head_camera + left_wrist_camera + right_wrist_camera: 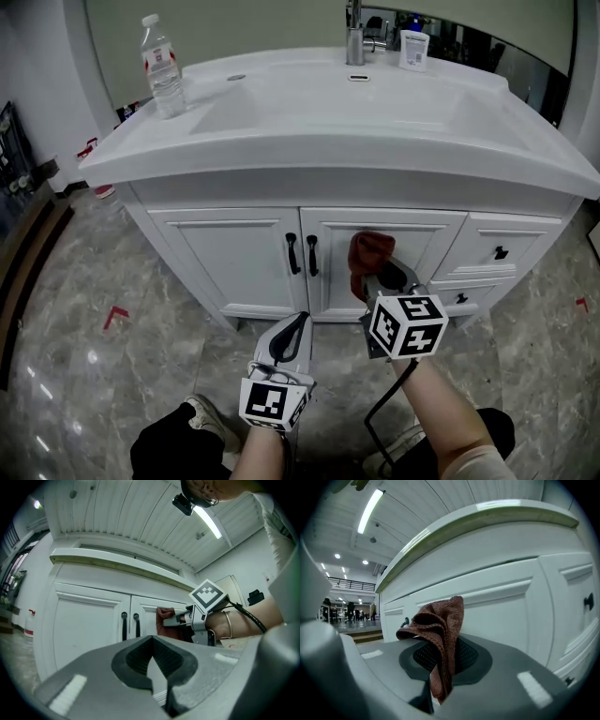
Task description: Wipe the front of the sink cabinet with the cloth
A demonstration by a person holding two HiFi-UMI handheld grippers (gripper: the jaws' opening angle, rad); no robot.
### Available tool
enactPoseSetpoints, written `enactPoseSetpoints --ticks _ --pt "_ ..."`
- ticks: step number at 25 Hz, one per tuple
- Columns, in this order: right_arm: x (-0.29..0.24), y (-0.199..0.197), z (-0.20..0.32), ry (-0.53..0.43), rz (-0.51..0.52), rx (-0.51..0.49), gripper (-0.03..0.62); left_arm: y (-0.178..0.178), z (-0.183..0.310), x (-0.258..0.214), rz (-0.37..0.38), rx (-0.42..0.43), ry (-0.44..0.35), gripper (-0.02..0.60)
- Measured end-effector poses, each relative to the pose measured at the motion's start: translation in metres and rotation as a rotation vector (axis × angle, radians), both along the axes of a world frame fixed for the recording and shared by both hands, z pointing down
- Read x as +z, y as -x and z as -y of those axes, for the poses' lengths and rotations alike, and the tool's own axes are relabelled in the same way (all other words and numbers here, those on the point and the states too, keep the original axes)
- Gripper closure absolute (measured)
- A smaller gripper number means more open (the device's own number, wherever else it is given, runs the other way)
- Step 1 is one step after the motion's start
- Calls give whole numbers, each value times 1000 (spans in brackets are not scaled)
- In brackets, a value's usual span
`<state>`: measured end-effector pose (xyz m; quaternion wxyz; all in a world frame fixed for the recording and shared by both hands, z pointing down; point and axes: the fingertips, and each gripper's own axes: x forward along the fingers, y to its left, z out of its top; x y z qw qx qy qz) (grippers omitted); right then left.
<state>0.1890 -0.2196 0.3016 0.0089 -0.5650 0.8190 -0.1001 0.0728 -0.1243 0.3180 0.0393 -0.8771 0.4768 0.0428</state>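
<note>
A white sink cabinet (244, 258) has two doors with black handles (302, 254) and drawers on the right. My right gripper (378, 278) is shut on a reddish-brown cloth (368, 253), which is pressed against the right door (403, 239). In the right gripper view the cloth (439, 630) bunches up out of the closed jaws in front of the door panel (497, 602). My left gripper (292, 339) hangs lower, in front of the cabinet's base, shut with nothing in it. The left gripper view shows the handles (130, 625), the cloth (164, 620) and the right gripper (180, 619).
A water bottle (162, 67) stands on the left of the white sink top (309, 131); a tap (355, 37) and a small white container (413, 49) are at the back. Grey marble floor (112, 347) with red tape marks (115, 316) spreads around. The person's shoes (211, 417) are below.
</note>
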Motion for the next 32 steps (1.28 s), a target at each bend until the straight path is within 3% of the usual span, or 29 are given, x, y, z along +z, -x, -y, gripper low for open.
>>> enactPoseSetpoints --ticks 5,10,18,32 --pt "18 57 11 53 37 -73 514 33 8 10 -6 -50 13 580" --pt "22 62 16 43 16 -74 513 46 10 13 -6 -66 23 580" --pt "31 14 15 84 5 -10 512 2 10 23 -2 20 37 580" --pt "27 -122 -5 70 -17 196 513 -76 2 24 -26 123 46 580"
